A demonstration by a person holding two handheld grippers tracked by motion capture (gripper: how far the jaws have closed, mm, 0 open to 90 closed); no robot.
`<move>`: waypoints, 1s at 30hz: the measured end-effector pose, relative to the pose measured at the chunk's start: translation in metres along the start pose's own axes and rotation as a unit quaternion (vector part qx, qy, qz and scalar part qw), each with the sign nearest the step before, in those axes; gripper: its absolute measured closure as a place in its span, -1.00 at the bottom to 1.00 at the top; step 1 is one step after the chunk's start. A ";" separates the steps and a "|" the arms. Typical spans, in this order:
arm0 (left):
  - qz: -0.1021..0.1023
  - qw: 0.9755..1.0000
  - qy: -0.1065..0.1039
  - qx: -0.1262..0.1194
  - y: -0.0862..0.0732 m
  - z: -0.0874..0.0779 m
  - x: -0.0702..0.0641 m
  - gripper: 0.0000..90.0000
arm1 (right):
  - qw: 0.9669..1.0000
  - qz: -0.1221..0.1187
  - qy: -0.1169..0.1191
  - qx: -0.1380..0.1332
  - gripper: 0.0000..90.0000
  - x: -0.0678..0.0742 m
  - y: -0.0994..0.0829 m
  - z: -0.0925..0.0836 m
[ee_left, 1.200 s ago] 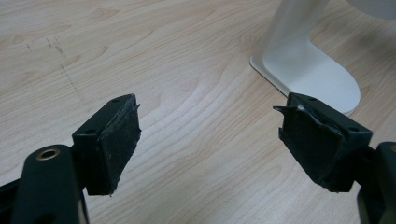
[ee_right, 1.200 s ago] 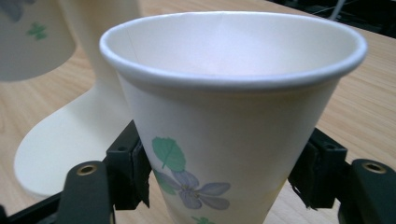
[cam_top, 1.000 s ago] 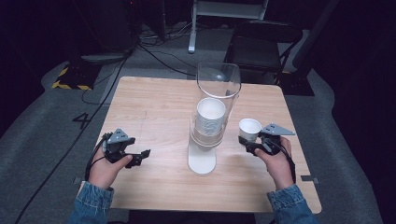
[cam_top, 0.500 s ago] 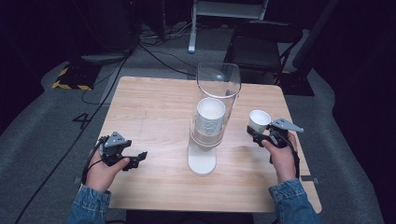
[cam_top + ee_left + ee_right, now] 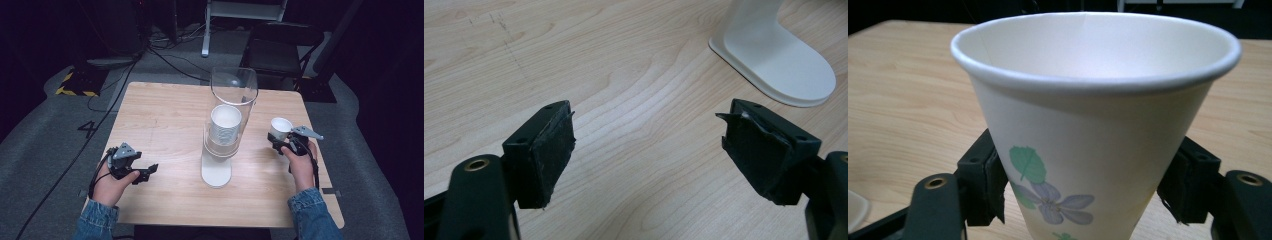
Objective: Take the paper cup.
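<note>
Wooden tabletop (image 5: 165, 115) under everything, bare apart from the gear at its middle; there, a tall cup dispenser (image 5: 227, 120) on a white foot (image 5: 216, 172), clear tube on top, a stack of white cups (image 5: 225, 127) nested inside; foot also seen from the left gripper view, well apart from the jaws.

At the tabletop's right side, right gripper (image 5: 280, 142) in the person's right hand (image 5: 300, 162), bearing a single paper cup (image 5: 281, 127), upright, mouth up, just right of the dispenser and clear of it; whether its base rests on the wood or hangs a little above, hard to tell from the high view. In the right gripper view, jaws set on either side of the cup's (image 5: 1093, 125) lower wall, pinching it at the narrow part beneath the flower print; jaws just eased a little wider, cup still between them and seemingly still touched by the pads.

At the near left, left gripper (image 5: 150, 171) low over the wood in the left hand (image 5: 112, 182); jaws spread wide, nothing between them.

On handling: thin paper, very light, soft in the wall, stiff only at the rolled rim and the base; likely to buckle under a hard squeeze, likely to tip at a nudge when empty. Best hold low on the wall near the base, gentle pressure, cup kept upright.
</note>
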State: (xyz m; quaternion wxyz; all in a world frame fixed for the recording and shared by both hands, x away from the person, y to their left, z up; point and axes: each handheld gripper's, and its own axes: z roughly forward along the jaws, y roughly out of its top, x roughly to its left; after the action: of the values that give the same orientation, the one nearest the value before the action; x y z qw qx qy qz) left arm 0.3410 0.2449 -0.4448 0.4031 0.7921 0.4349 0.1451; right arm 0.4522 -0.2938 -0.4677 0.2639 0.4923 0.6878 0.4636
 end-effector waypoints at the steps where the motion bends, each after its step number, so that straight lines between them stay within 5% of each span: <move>1: 0.000 1.000 0.000 0.000 0.000 0.000 0.000 -0.55 | 1.000 -0.004 -0.003 0.006 -0.32 -0.001 -0.001 0.002; 9: 0.002 1.000 0.000 0.003 0.000 0.000 0.000 -0.55 | 0.998 -0.007 -0.011 0.054 -0.32 -0.004 -0.010 0.012; 30: 0.003 1.000 -0.003 0.006 0.001 0.002 0.000 -0.55 | 0.995 -0.013 -0.011 0.098 -0.49 -0.007 -0.024 0.018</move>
State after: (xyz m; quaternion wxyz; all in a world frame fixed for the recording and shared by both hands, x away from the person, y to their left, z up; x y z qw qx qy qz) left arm 0.3428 0.2433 -0.4452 0.3993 0.7961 0.4322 0.1414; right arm 0.4593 -0.2954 -0.4979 0.2281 0.5118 0.7333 0.3852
